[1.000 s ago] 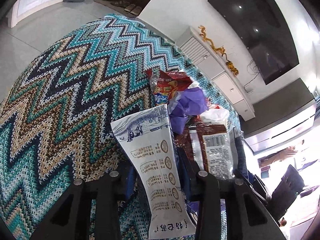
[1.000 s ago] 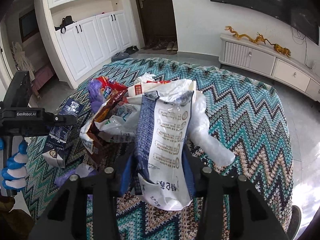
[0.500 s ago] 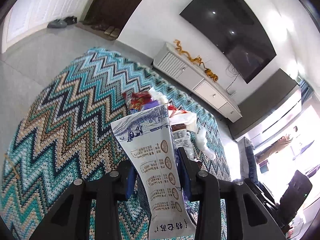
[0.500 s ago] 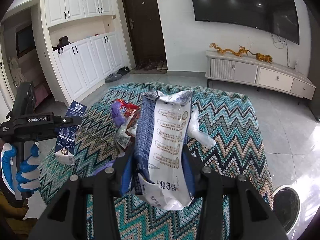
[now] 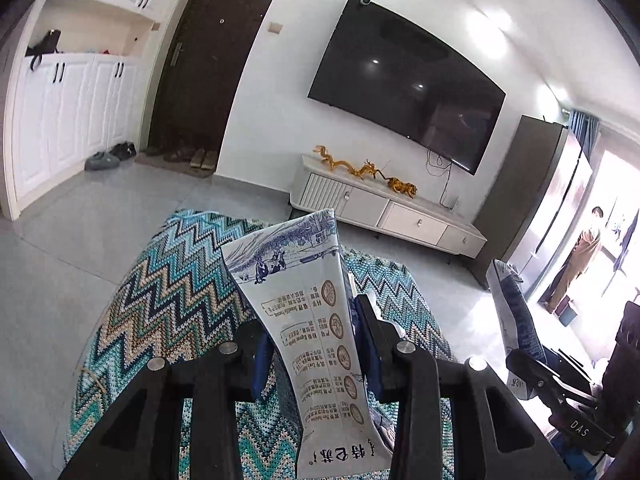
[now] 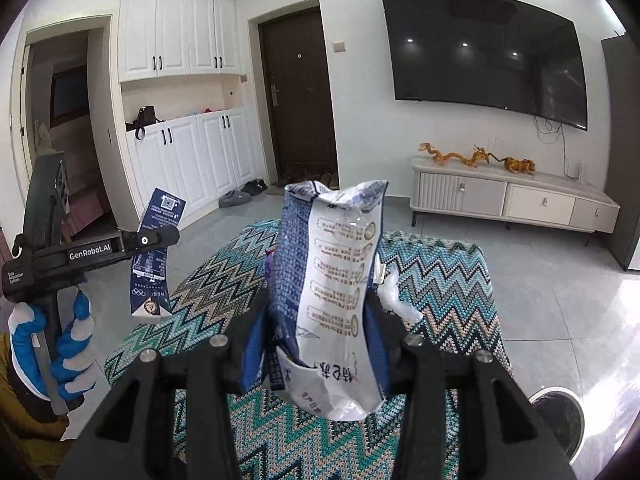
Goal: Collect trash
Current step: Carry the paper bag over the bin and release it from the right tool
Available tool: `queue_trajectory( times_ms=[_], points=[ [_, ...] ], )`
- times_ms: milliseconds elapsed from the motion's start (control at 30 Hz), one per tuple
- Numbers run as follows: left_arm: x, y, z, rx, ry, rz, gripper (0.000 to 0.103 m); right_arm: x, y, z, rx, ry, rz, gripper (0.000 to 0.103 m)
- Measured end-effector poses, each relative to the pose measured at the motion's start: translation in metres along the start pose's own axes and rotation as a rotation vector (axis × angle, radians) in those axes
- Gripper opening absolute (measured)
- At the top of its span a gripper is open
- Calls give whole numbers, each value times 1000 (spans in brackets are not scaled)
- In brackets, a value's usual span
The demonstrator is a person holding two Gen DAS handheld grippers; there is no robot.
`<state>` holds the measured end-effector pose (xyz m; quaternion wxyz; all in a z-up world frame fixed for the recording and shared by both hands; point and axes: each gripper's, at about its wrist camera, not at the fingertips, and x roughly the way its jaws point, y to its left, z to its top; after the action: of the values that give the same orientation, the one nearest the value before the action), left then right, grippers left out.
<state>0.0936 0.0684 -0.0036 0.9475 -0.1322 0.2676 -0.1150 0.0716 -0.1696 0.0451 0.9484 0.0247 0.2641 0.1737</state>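
Milk cartons fill both claws. The left gripper (image 5: 314,354) is clenched on a flattened milk carton (image 5: 312,320), blue-and-white with a sketch of riders near its top; the carton stands upright between the blue pads (image 5: 260,364) and sticks out toward 12 o'clock. From the right wrist view the same left gripper (image 6: 154,240) shows at 9 o'clock, held by a hand in a blue-and-white glove (image 6: 48,344), with the carton's dark-blue side (image 6: 154,256) hanging in its grip.

The right gripper (image 6: 316,344) is clamped on a crumpled milk carton (image 6: 332,292), its top edge dented and its lower end bent under the fingers. In the left wrist view this right gripper (image 5: 536,368) shows at 4 o'clock with its carton (image 5: 516,328) upright.

Both cartons are held up in the air above a zigzag-knit cloth (image 6: 440,280) in teal, tan and black. A clear plastic wrapper (image 6: 396,300) lies on the cloth just behind the right carton, at 3 o'clock of it. A round bin (image 6: 560,416) with a dark inside stands on the grey floor at 4 o'clock. Farther off at 1 o'clock are a white TV cabinet (image 6: 512,200) with golden dragon figures (image 6: 476,156) and a wall-mounted TV (image 6: 484,52).
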Motion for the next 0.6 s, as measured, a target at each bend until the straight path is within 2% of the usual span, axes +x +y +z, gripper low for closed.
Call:
queue_trajectory(
  times_ms=[333,467,600],
  points=[
    [-28,-66,12,152,-111,23,36,-40,-21,-1,32,-73,-33,42],
    [-15,-97,17,215,-98,-2,36,-51,-44,-2,60,-96,-62,42],
    [14,-134,21,262,-32,-66,36,-55,-76,-6,101,-109,-97,42]
  ],
)
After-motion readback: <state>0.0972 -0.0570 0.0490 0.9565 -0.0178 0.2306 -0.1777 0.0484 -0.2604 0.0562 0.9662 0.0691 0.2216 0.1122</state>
